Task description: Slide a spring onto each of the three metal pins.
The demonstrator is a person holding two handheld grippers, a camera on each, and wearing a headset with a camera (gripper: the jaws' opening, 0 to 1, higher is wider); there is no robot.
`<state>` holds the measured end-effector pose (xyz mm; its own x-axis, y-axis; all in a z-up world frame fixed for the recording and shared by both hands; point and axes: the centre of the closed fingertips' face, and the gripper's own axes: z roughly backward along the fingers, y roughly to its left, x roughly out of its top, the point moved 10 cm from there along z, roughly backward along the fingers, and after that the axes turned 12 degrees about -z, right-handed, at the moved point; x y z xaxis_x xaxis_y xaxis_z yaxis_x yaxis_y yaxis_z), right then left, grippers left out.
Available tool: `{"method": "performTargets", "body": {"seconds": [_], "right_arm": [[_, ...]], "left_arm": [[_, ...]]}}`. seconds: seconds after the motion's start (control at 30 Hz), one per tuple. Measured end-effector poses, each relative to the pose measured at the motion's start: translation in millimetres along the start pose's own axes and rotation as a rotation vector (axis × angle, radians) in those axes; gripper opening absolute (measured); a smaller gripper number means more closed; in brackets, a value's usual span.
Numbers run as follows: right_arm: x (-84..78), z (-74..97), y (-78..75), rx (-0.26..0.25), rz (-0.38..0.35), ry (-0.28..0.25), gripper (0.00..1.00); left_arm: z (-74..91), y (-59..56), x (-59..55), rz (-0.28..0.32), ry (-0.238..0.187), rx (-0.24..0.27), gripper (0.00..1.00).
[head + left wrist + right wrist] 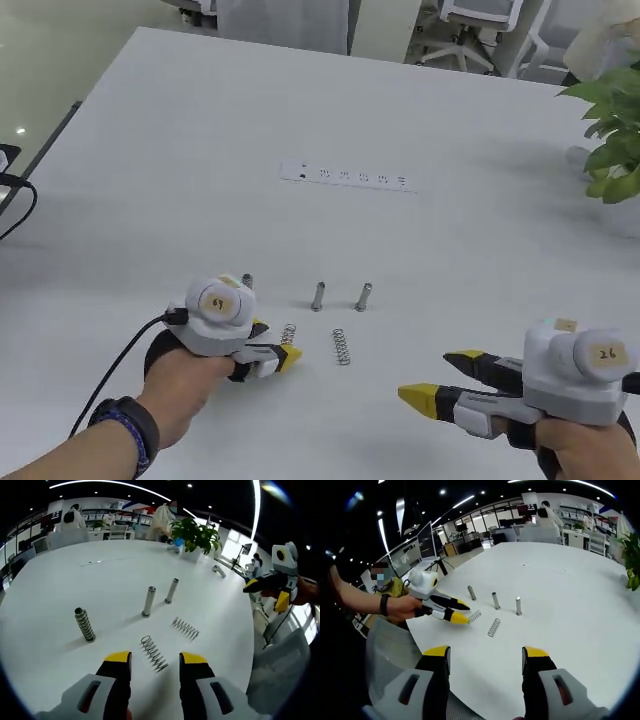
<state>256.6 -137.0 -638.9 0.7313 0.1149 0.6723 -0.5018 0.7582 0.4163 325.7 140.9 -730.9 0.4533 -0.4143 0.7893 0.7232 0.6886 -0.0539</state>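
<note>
left tongs (155, 658) parted near a spring (153, 653), one pin (84, 624) seemingly sprung

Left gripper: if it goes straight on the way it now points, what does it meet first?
Most likely the nearer loose spring, lying on the table just before the left gripper's open jaws, though depth is unclear.

I see left gripper (280, 345), right gripper (438, 376): white shells, black jaws tipped yellow, numbered stickers (218, 303). Black cable (125, 355), dark wristband (128, 420).
</note>
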Motion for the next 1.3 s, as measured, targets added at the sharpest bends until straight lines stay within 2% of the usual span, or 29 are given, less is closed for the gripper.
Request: {"method": "performTargets", "body": {"seconds": [0.13,0.3,0.37,0.47,0.53,0.6,0.8,1.2,1.3], "right_arm": [[0.5,-1.3,0.4,0.002,-0.003,0.002,0.56],[-0.2,-3.3,0.7,0.007,-0.005,0.003,0.55],[-2.3,-4.7,1.5,0.011,-0.005,0.012,0.55],[-4.8,-5.3,1.9,0.012,-0.002,0.023,0.55],[-5.1,-5.4,2.8,0.013,0.000,0.025,0.55],[-3.8,-5.9,3.3,0.014,0.002,0.026,0.55],[0.9,-6.9,4.8,0.017,0.018,0.026,0.54],[-1.6,-13.7,14.3,0.048,0.037,0.050,0.53],[0.1,-15.3,17.1,0.059,0.043,0.050,0.52]], "left_arm": [[-3.9,0.0,-1.1,-0.018,0.012,0.002,0.28],[-8.0,-1.6,-5.8,-0.044,0.047,0.004,0.22],[-5.4,-0.5,-5.1,-0.085,0.065,0.036,0.15],[-5.3,0.5,-4.9,-0.100,0.074,0.029,0.08],[-4.3,5.0,-4.8,-0.131,0.085,0.060,0.03],[-4.6,4.6,-5.9,-0.110,0.091,0.051,0.03],[6.9,6.5,-13.6,-0.117,0.121,0.061,0.02],[46.0,5.6,-30.1,-0.095,0.107,0.088,0.02],[53.3,8.3,-34.5,-0.083,0.102,0.097,0.02]]}}
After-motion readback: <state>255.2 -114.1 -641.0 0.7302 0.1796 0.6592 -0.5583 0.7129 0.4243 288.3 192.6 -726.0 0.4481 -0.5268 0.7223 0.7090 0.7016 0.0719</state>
